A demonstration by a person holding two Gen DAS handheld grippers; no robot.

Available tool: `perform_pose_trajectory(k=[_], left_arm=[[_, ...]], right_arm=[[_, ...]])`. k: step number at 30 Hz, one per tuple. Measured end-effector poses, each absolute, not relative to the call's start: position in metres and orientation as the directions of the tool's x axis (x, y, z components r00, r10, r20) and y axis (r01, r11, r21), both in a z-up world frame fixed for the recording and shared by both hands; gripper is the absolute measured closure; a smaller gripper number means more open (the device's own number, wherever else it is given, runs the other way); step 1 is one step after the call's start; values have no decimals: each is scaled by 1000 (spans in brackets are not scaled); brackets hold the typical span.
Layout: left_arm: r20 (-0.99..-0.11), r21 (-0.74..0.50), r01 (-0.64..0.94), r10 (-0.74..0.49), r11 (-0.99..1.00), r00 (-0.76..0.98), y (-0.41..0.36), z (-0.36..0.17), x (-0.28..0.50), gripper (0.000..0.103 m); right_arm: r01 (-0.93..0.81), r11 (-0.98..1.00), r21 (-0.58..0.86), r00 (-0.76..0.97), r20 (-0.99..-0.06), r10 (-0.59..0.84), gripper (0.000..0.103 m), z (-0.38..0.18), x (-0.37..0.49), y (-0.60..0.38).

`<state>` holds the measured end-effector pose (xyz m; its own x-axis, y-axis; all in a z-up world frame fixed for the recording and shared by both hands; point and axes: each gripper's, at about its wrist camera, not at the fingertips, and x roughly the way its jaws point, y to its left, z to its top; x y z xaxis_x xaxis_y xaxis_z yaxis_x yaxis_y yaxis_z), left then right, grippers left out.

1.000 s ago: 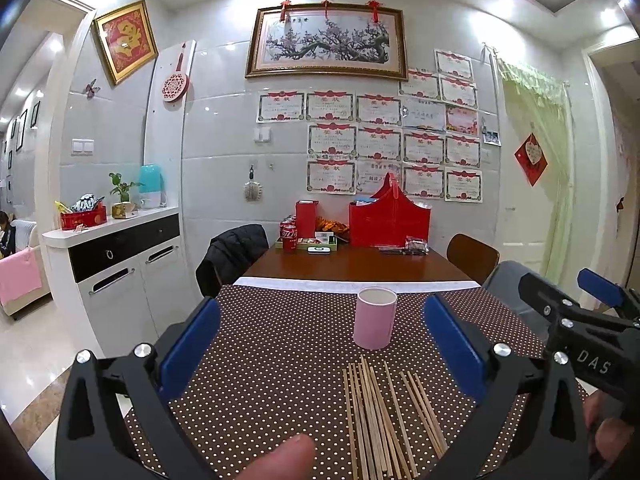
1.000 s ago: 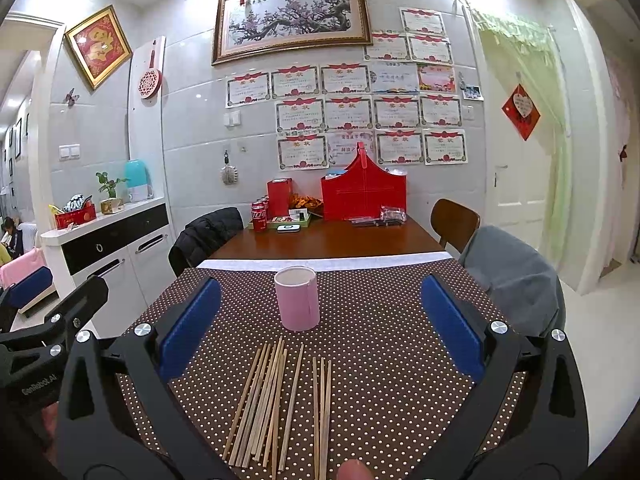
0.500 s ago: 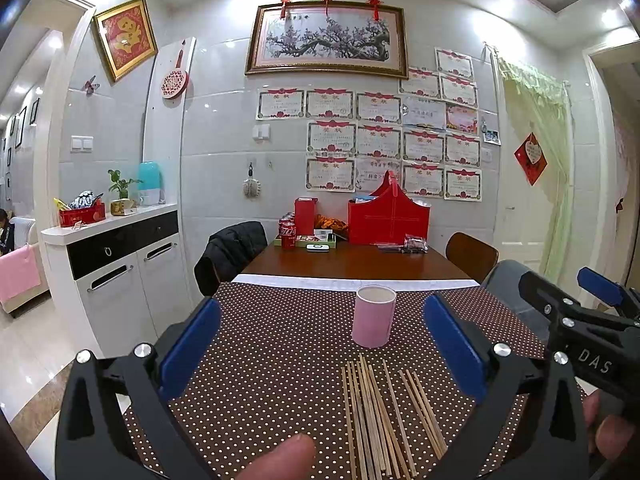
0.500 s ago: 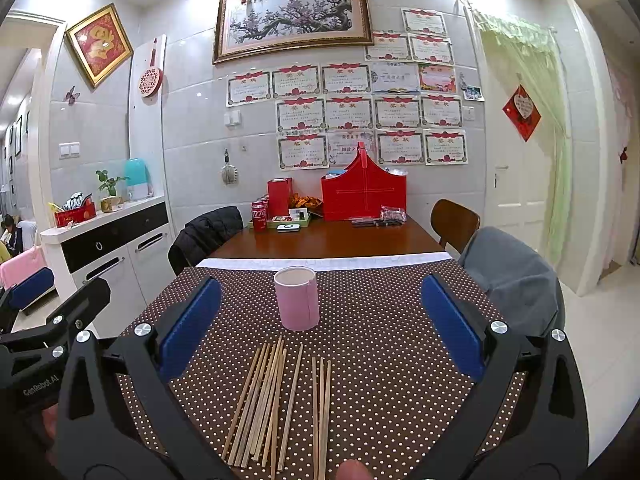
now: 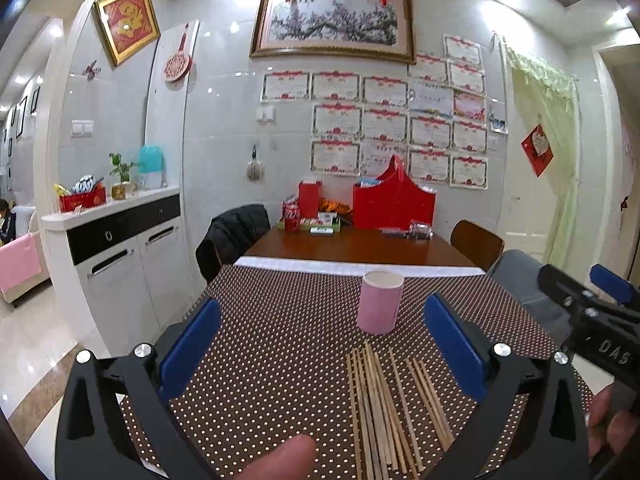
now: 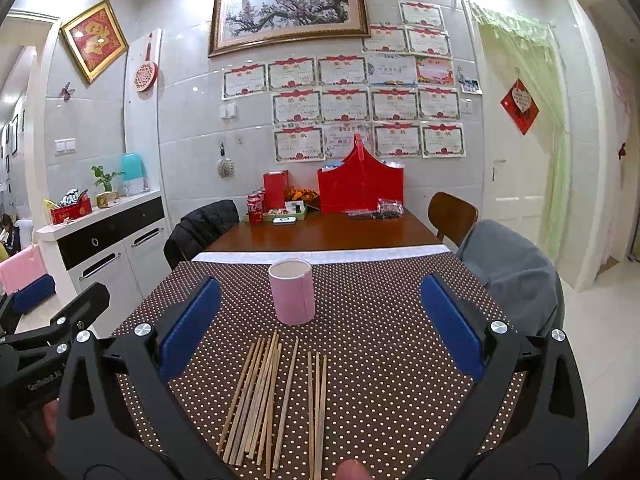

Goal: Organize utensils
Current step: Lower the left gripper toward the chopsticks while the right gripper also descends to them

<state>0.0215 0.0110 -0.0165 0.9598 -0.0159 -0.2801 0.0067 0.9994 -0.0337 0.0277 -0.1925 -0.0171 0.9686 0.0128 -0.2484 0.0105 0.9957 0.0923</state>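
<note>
Several wooden chopsticks (image 5: 380, 408) lie loose on the brown dotted tablecloth, also in the right wrist view (image 6: 272, 396). A pink cylindrical cup (image 5: 379, 302) stands upright just beyond them, empty as far as I see; it also shows in the right wrist view (image 6: 292, 292). My left gripper (image 5: 320, 344) is open and empty, above the cloth left of the chopsticks. My right gripper (image 6: 316, 320) is open and empty, with the chopsticks lying between its fingers. Each gripper shows at the edge of the other's view: the right one (image 5: 592, 316), the left one (image 6: 48, 344).
The dotted cloth (image 6: 380, 320) covers the near half of a wooden table (image 6: 328, 232). Red boxes, a soda can and small items (image 6: 360, 188) stand at its far end. Chairs (image 6: 508, 276) flank the table. A white cabinet (image 5: 120, 248) is on the left.
Both views have shifted only slightly; the grippers stay open and the chopsticks and cup have not moved.
</note>
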Motion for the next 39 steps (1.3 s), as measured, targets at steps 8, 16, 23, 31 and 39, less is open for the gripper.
perform_pose_trajectory(k=[8, 16, 23, 31, 39], left_arm=[[-399, -19, 17, -23, 1000, 917, 14, -48, 53, 4], [-603, 23, 29, -9, 999, 797, 18, -115, 106, 4], [-708, 24, 59, -24, 998, 706, 16, -164, 138, 4], [-778, 44, 95, -25, 994, 628, 12, -203, 165, 4], [-808, 39, 134, -48, 990, 587, 6, -213, 178, 4]], right_arm=[[26, 996, 87, 954, -300, 1, 5, -30, 43, -198], [50, 996, 79, 847, -532, 0, 5, -96, 99, -226], [12, 998, 57, 743, -668, 30, 5, -148, 127, -227], [-7, 999, 36, 669, -742, 32, 5, -184, 144, -229], [-15, 1000, 26, 651, -759, 29, 5, -191, 148, -235]])
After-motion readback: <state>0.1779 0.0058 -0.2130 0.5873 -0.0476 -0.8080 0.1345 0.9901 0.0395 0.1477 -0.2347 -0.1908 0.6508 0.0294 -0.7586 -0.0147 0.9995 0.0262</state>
